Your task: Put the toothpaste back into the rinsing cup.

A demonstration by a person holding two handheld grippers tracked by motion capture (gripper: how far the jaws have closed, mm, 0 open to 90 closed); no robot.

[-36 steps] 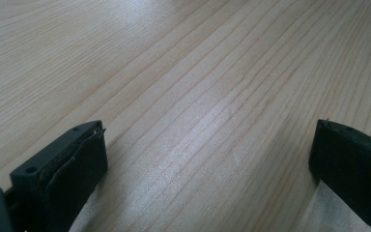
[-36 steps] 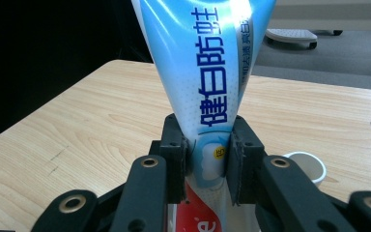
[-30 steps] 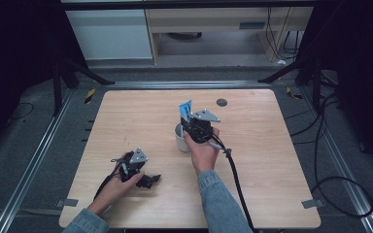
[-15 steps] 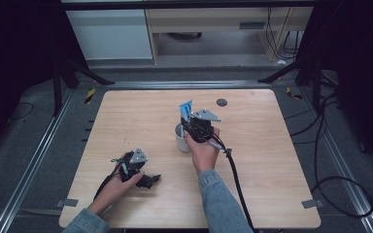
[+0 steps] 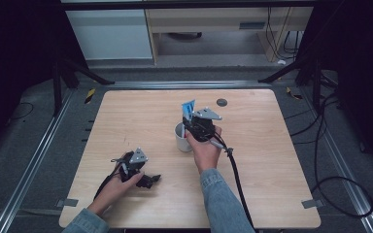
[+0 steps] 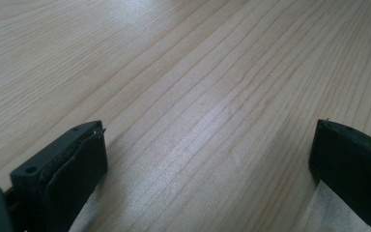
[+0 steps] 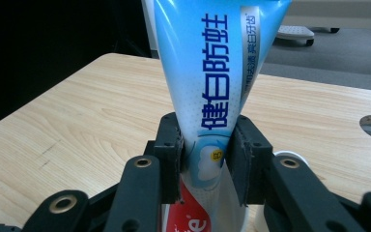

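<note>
At frame centre, the right tongs (image 7: 204, 159) pinch a toothpaste tube (image 7: 207, 72) upright over the white cup (image 5: 181, 137), seemingly for standing it inside. The left tongs (image 6: 207, 159), lower left, rest spread on the table (image 5: 126, 121).

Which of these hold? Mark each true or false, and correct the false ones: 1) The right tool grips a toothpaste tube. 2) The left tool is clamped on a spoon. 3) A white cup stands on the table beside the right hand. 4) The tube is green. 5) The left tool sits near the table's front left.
1) True: the right tool is shut on the toothpaste tube.
2) False: the left tool is open over bare table.
3) True: the white cup stands by the right hand.
4) False: it is blue and white, with some red.
5) True.
</note>
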